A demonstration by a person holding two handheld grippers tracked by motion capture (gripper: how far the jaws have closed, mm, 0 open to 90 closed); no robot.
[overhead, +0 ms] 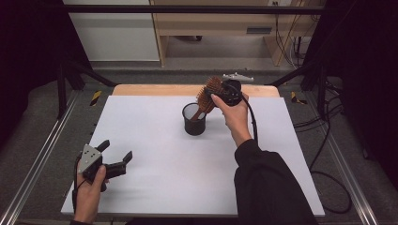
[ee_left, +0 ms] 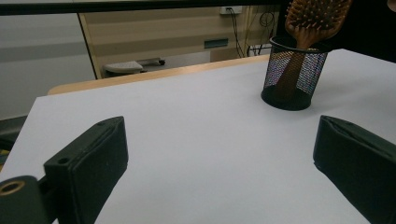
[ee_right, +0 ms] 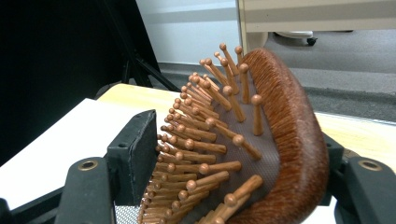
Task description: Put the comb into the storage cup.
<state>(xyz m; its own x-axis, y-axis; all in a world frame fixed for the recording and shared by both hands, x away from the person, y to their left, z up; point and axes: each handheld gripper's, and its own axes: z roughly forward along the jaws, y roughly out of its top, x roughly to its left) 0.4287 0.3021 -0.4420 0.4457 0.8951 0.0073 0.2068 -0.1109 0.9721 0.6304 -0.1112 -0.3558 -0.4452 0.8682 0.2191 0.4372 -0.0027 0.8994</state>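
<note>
Your right gripper sits over the far middle of the tabletop, near the far edge. The hairbrush stands tilted with its handle down inside the black mesh cup, its head sticking out above the rim.

In the right gripper view the brush head is between your fingers: bristle side faces the left finger, wooden back faces the right one. The bristle tips are right at the left pad; I can't tell whether the pad actually presses them. The right finger is mostly hidden behind the brush back, so contact there is unclear too. Can't call it a grasp or a release from this.

Your left gripper rests at the near left corner of the tabletop, well apart from the cup. Its fingers are spread wide with nothing between them, just bare tabletop. From the left gripper view, the cup and brush sit far off to the upper right.
</note>
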